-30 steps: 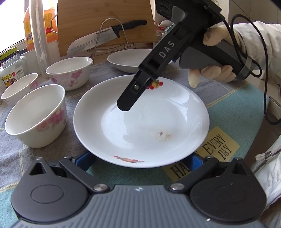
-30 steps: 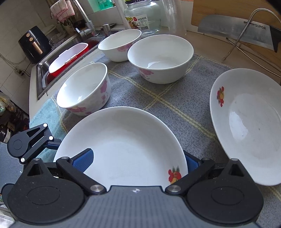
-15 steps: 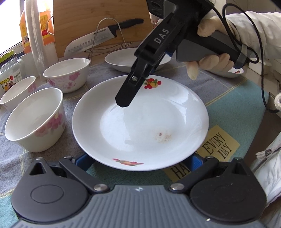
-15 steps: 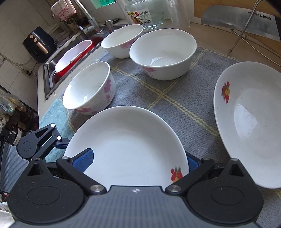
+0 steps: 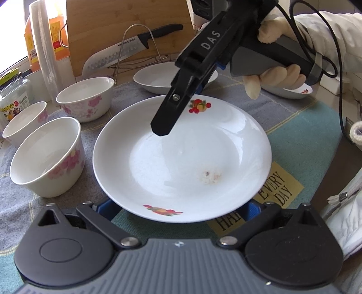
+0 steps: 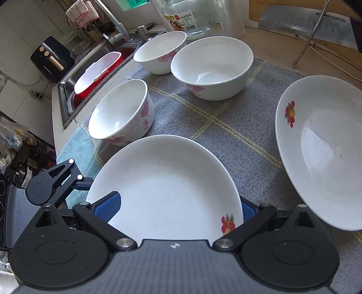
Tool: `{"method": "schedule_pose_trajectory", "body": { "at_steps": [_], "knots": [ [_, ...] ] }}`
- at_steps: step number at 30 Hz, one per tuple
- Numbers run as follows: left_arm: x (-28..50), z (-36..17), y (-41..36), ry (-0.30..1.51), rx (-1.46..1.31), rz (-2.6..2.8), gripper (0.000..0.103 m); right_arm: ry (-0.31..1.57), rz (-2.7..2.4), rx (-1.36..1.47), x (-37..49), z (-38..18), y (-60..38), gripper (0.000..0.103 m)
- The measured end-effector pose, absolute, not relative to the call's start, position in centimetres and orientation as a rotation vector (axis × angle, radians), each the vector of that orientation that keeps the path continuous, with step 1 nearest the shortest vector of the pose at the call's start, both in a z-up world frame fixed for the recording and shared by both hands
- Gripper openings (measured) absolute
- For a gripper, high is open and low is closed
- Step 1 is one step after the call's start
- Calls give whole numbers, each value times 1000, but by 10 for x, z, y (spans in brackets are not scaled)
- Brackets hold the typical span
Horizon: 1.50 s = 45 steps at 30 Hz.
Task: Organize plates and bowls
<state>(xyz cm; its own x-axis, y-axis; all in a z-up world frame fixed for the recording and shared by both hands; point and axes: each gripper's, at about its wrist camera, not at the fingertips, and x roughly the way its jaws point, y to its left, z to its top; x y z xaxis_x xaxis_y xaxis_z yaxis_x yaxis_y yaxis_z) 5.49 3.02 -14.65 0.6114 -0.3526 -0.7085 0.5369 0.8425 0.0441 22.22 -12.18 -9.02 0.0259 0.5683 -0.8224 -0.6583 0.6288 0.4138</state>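
Glossy white ceramic plate (image 5: 181,158); woven grey cloth mat (image 6: 226,126); wooden board (image 5: 126,20); matt black plastic gripper (image 5: 161,129)

Two close wrist views from opposite edges of one plate (image 5: 181,158), bowls (image 6: 211,67) in both.

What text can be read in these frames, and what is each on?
"DAS": right gripper finger arm.
"SUPOR": knife blade.
"EVERY DAY": yellow patch on the mat; "HA" beside it is cut off.
Glass jar label: too small to read.
Orange bottle label: blurred.
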Motion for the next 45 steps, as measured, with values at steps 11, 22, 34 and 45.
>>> {"method": "schedule_pose_trajectory", "body": {
  "at_steps": [11,22,34,45],
  "knots": [
    [51,-132,14,744,284,-538,102,1187,944,-81,213,-75,-143,103],
    [51,-121,-18,729,303,-580,102,1155,903,-65,202,-62,-182,103],
    [62,-111,-69,702,353,-658,102,1117,827,-26,199,-47,-242,103],
    [79,-108,-118,683,386,-728,102,1095,758,3,201,-43,-304,103]
  ]
}}
